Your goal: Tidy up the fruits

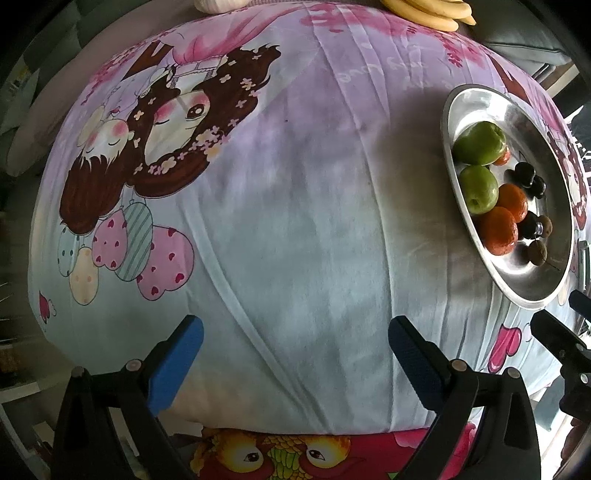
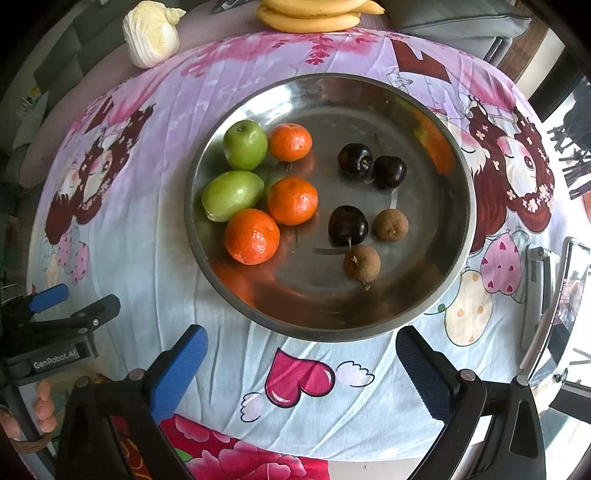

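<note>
Cartoon-print cloth (image 2: 184,332) bears the steel basin (image 2: 458,192) of fruit straight ahead of the right gripper (image 2: 301,373); both it and the left gripper (image 1: 295,354) gape empty

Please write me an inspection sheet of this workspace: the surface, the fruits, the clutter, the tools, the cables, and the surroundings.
Surface: table under a cartoon-print cloth, creased.
Job's things: steel basin holding two green fruits, three oranges, three dark cherries and two brown longans; bananas lie outside it at the far edge.
Clutter: a cabbage at the far left; a phone on a stand at the right.
Grippers: left tool open over bare cloth; right tool open, just before the basin rim; both hold nothing.
Cables: nothing seen.
Surroundings: grey sofa cushion behind the table.
</note>
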`<action>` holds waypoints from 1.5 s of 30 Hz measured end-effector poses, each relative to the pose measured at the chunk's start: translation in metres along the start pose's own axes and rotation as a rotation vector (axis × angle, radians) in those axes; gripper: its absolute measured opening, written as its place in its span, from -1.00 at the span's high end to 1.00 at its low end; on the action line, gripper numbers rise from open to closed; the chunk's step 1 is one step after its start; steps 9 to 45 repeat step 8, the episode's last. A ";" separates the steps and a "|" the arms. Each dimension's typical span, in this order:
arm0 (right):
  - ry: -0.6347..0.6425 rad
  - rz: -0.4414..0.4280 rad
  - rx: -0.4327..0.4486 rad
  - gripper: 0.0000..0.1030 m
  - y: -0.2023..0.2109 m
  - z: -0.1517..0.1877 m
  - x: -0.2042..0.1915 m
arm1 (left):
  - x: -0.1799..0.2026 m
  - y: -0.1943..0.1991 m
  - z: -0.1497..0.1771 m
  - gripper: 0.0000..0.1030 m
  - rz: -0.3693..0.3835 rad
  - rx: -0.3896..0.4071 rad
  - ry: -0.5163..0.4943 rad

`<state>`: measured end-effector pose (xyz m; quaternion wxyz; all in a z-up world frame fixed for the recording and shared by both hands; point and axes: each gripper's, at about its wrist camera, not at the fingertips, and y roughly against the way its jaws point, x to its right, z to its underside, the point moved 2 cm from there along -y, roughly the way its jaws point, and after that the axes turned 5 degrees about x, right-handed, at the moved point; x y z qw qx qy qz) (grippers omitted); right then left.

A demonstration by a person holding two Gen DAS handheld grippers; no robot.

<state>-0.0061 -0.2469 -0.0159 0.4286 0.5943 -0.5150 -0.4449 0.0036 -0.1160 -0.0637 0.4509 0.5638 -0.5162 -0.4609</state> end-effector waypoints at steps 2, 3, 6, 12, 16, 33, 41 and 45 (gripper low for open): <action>0.000 0.000 -0.002 -1.00 -0.001 0.000 0.000 | 0.000 0.001 0.000 -0.94 -0.001 0.009 0.004; 0.000 0.000 -0.003 -1.00 -0.001 0.000 0.000 | -0.001 0.001 0.001 -0.94 -0.001 0.011 0.007; 0.000 0.000 -0.004 -1.00 -0.001 0.001 -0.001 | -0.001 0.004 0.003 -0.94 0.009 0.010 0.021; 0.000 0.001 -0.003 -1.00 -0.001 0.001 -0.001 | -0.003 0.005 0.002 -0.94 0.023 0.004 0.021; 0.000 0.001 -0.003 -1.00 -0.001 0.001 -0.001 | -0.003 0.005 0.002 -0.94 0.023 0.004 0.021; 0.000 0.001 -0.003 -1.00 -0.001 0.001 -0.001 | -0.003 0.005 0.002 -0.94 0.023 0.004 0.021; 0.000 0.001 -0.003 -1.00 -0.001 0.001 -0.001 | -0.003 0.005 0.002 -0.94 0.023 0.004 0.021; 0.000 0.001 -0.003 -1.00 -0.001 0.001 -0.001 | -0.003 0.005 0.002 -0.94 0.023 0.004 0.021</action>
